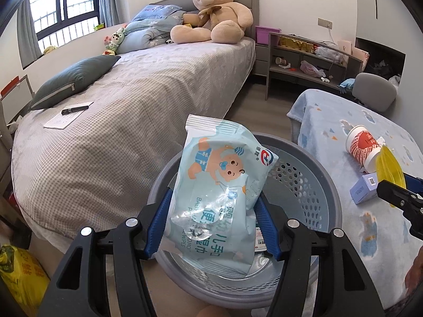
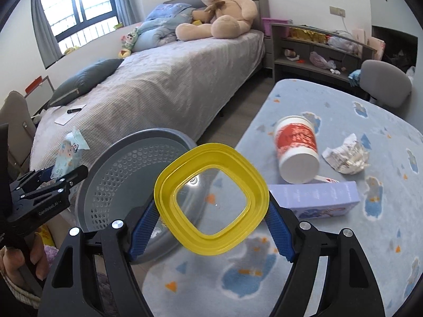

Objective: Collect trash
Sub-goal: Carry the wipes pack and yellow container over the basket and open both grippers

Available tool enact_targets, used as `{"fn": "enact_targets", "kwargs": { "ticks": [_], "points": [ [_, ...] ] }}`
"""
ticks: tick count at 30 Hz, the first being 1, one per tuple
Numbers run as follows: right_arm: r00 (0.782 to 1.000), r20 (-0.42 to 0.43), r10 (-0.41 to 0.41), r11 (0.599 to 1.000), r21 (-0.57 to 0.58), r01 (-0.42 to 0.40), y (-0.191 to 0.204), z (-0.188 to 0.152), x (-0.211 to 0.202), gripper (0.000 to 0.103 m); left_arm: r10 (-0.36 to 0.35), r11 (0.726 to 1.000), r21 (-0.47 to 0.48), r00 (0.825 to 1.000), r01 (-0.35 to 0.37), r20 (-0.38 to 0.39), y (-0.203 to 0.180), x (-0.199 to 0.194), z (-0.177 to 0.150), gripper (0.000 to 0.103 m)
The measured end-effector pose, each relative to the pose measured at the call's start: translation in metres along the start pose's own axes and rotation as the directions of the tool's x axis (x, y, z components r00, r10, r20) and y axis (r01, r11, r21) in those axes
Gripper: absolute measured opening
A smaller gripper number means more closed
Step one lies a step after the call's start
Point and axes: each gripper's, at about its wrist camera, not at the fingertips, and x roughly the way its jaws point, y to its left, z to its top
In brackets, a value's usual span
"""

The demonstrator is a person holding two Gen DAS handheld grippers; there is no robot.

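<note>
The wipes pack (image 1: 216, 185) is glossy crinkled plastic film; the basket (image 1: 304, 174) matt grey perforated plastic. The lid (image 2: 211, 200) is smooth yellow plastic with a clear centre. A fleecy cloth covers the tabletop (image 2: 330, 251), bearing a paper cup (image 2: 296, 148) and crumpled paper (image 2: 346, 155).

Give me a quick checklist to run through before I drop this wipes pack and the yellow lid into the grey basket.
1. Left tongs clamped on the wipes pack: ok, both pads press its sides.
2. Pack over the grey basket: ok, it hangs above the opening.
3. Right tongs holding the yellow lid: ok, gripped at both edges.
4. Lid over the basket: not ok, mostly above the blue blanket, beside the rim.
5. Room in the basket: ok, only a little shows at the bottom.
6. Trash left on the blanket: not ok, tipped paper cup, crumpled paper and purple box remain.
</note>
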Motion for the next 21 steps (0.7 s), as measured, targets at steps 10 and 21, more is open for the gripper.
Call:
{"fn": "enact_targets", "kwargs": {
  "ticks": [10, 21],
  "points": [
    [0.993, -0.049, 0.11, 0.988, -0.103, -0.114, 0.046, 0.021, 0.04, 0.074, 0.004, 1.0, -0.014, 1.0, -0.004, -0.029, 0.008, 0.008, -0.004, 0.059],
    [0.985, -0.097, 0.142, 0.98, -0.127, -0.153, 0.054, 0.017, 0.058, 0.074, -0.019, 0.999, -0.035, 0.997, 0.017, -0.076, 0.011, 0.021, -0.005, 0.059]
  ]
}}
